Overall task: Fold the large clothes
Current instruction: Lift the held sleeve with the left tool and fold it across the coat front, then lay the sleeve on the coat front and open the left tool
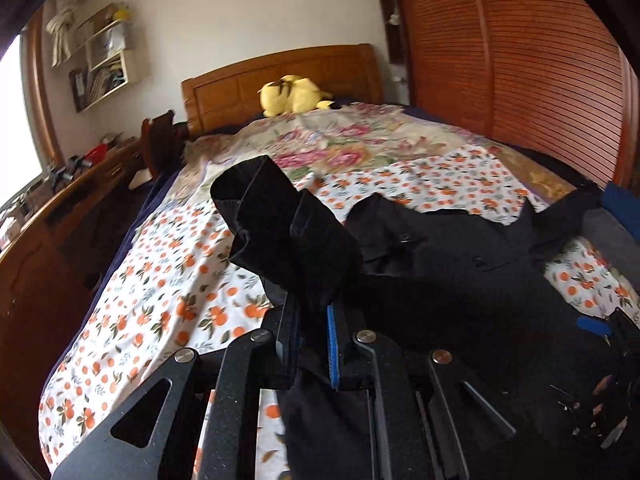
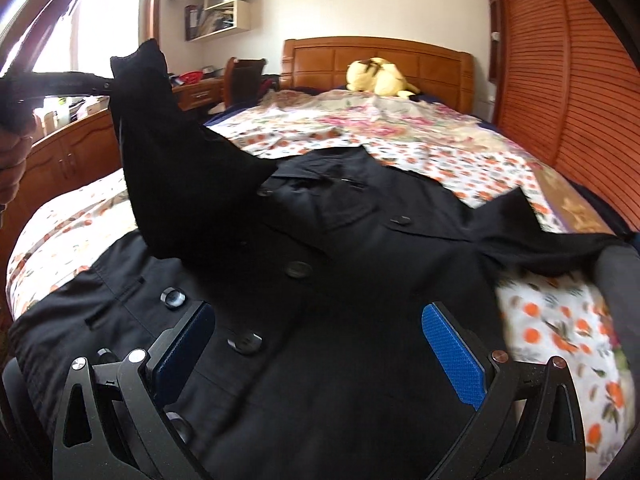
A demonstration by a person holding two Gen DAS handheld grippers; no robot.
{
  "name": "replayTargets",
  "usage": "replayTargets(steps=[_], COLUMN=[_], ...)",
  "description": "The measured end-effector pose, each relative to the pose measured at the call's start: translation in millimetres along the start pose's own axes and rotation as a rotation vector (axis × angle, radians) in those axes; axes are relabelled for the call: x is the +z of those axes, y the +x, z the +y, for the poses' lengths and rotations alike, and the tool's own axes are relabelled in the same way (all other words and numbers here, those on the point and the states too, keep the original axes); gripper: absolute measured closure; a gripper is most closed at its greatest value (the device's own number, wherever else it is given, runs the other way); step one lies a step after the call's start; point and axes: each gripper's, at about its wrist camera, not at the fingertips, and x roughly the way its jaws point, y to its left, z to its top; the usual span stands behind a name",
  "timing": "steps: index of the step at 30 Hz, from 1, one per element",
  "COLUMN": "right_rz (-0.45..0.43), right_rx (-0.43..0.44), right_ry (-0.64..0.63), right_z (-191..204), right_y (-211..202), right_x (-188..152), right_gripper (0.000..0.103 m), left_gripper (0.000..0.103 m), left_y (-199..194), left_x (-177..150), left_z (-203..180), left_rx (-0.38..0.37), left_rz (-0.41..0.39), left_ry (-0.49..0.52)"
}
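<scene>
A black buttoned coat (image 2: pixel 360 240) lies spread face up on the bed. My left gripper (image 1: pixel 314 320) is shut on its left sleeve (image 1: pixel 280 232), and the cuff stands up above the fingers. In the right wrist view that gripper (image 2: pixel 110 86) holds the sleeve (image 2: pixel 160 140) high over the coat's left side. My right gripper (image 2: pixel 316 344) hovers open above the coat's lower front, its blue pads (image 2: pixel 456 356) wide apart with nothing between them. The other sleeve (image 2: pixel 540 248) lies stretched out to the right.
The bed has an orange-print sheet (image 2: pixel 560 320) and a floral quilt (image 2: pixel 380 120) further back. A yellow plush toy (image 2: pixel 380 76) lies by the wooden headboard (image 2: pixel 340 52). Louvered wardrobe doors (image 2: pixel 580 80) stand at the right, a wooden desk (image 1: pixel 60 220) at the left.
</scene>
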Motion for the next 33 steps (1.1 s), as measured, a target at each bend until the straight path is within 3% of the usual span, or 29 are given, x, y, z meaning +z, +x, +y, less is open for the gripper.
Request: replayTargets(steps=[7, 13, 16, 18, 23, 27, 33], right_rz=[-0.014, -0.025, -0.035, -0.045, -0.055, -0.057, -0.060], right_rx=[-0.039, -0.037, -0.034, -0.031, -0.030, -0.028, -0.009], right_ry=[0.038, 0.046, 0.042, 0.045, 0.058, 0.057, 0.051], right_z=[-17.5, -14.6, -10.8, -15.0, -19.9, -15.4, -8.2], right_y=[-24.7, -28.7, -27.4, -29.0, -31.3, -34.0, -35.6], right_x=[-6.4, -4.6, -2.0, -0.6, -2.3, 1.0, 3.7], right_gripper=[0.000, 0.000, 0.000, 0.000, 0.000, 0.000, 0.000], left_gripper=[0.091, 0.089, 0.081, 0.068, 0.056, 0.024, 0.024], left_y=[-20.7, -40.1, -49.1, -54.4, -76.9, -91.7, -103.1], left_x=[1.2, -7.5, -12.2, -11.6, -16.0, -24.8, -53.0], left_z=[-55.2, -76.3, -77.3, -77.7, -84.5, -81.7, -61.4], left_rx=[-0.062, -0.099, -0.137, -0.146, -0.162, -0.184, -0.170], left_rz=[-0.024, -0.038, -0.019, -0.011, -0.043, -0.071, -0.082], left_ry=[0.068, 0.097, 0.075, 0.056, 0.065, 0.049, -0.016])
